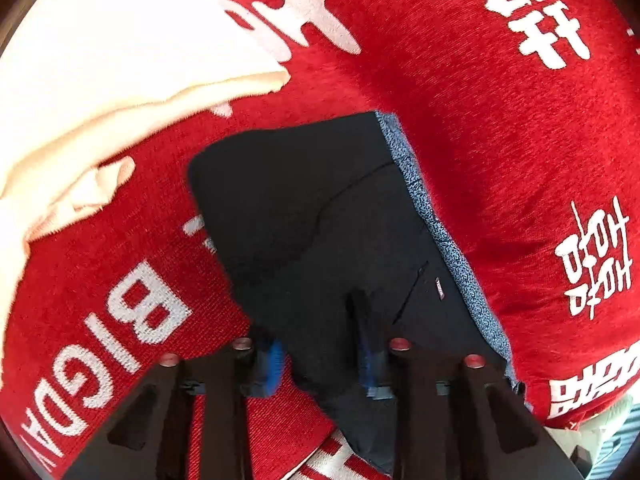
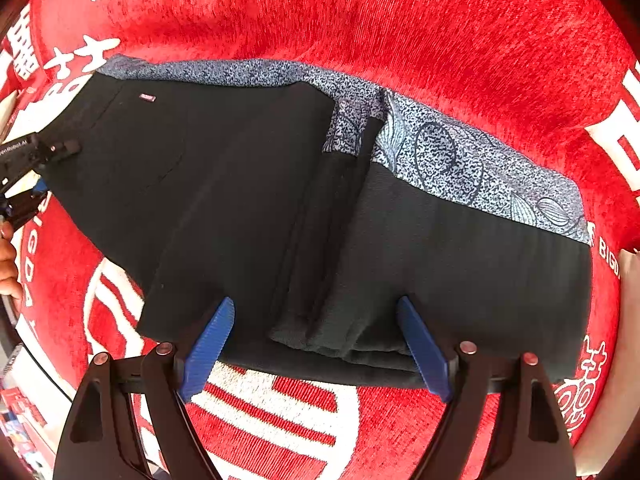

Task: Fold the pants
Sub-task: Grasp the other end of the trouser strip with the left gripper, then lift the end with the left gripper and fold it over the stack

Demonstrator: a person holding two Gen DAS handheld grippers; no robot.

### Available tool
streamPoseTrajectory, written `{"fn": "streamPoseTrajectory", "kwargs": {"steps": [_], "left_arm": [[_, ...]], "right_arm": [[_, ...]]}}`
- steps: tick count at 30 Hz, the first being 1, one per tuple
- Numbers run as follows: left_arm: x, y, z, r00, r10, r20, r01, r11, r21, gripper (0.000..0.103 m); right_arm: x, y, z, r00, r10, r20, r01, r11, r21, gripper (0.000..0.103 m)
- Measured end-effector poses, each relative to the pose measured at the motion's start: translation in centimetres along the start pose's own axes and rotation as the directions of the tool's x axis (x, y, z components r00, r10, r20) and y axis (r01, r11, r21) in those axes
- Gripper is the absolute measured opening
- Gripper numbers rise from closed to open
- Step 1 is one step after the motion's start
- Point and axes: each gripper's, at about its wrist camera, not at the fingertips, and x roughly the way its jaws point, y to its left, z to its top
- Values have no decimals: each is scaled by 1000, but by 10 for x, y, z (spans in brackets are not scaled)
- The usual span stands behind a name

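Black pants with a blue-and-white patterned inner band lie folded across a red cloth. In the right wrist view my right gripper points straight down over the pants' near edge, its blue fingers spread wide and gripping nothing. My left gripper is at the pants' far left end. The left wrist view shows the pants running away from the camera, with my left gripper narrowed and black fabric filling the gap between its blue pads.
The red cloth with white characters and letters covers the whole surface. A cream garment lies crumpled at the upper left of the left wrist view. A person's hand shows at the left edge, behind the left gripper.
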Motion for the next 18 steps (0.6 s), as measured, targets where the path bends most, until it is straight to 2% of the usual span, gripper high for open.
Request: {"fn": "streamPoseTrajectory", "kwargs": {"steps": [3, 5, 6, 8, 10, 11, 14, 16, 18], "left_arm": [[-6, -22, -6, 996, 81, 47, -87, 986, 140, 26], [-14, -43, -16, 985, 134, 112, -159, 950, 267, 26], [-18, -57, -24, 976, 153, 157, -200, 917, 344, 26], [-23, -74, -36, 963, 168, 212, -248, 862, 443, 26], [-26, -90, -50, 949, 173, 264, -293, 793, 534, 26], [-27, -95, -55, 944, 173, 280, -308, 765, 565, 26], [-26, -105, -62, 935, 177, 307, -337, 712, 615, 26], [-28, -109, -62, 932, 175, 316, -345, 694, 632, 26], [-28, -112, -62, 931, 174, 322, -350, 681, 643, 26]], "right_arm": [[-14, -3, 4, 1000, 24, 9, -24, 999, 23, 85], [-26, -3, 11, 998, 59, 22, -60, 997, 40, 85], [-31, -3, 15, 996, 81, 26, -82, 996, 42, 85], [-40, 1, 29, 990, 138, 23, -139, 990, 38, 86], [-47, 9, 47, 980, 200, 16, -201, 979, 27, 86], [-52, 15, 59, 973, 231, 15, -231, 973, 15, 87], [-62, 36, 99, 954, 301, 11, -300, 953, -37, 87], [-66, 54, 125, 940, 340, -8, -340, 938, -62, 87], [-67, 79, 152, 918, 393, -54, -397, 913, -99, 87]]}}
